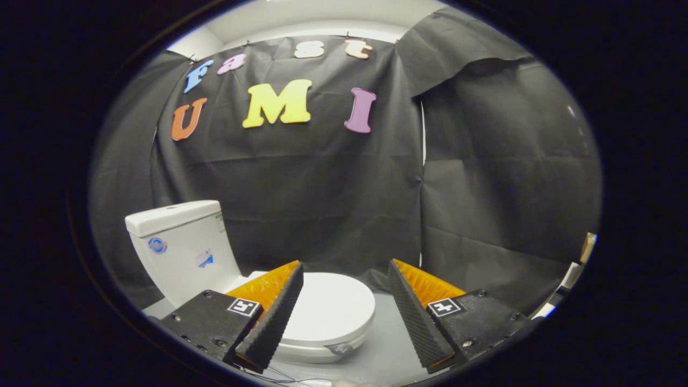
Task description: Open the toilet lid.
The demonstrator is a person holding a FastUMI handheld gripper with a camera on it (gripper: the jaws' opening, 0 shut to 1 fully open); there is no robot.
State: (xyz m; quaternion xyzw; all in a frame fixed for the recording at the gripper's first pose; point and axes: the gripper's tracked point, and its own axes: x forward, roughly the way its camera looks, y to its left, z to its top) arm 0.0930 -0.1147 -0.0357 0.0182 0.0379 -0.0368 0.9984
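The gripper (344,269) is wide open and holds nothing. The closed toilet lid (330,309) lies just ahead, between the jaws.

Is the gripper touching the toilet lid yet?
Cannot tell. In the gripper view the open gripper has one finger overlapping the closed lid, but no clear contact or gap shows.

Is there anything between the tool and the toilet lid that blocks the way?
Nothing visible does. The tool is open, and the closed toilet lid lies just ahead, partly between its fingers, with bare floor around it. The tank stands behind the lid.
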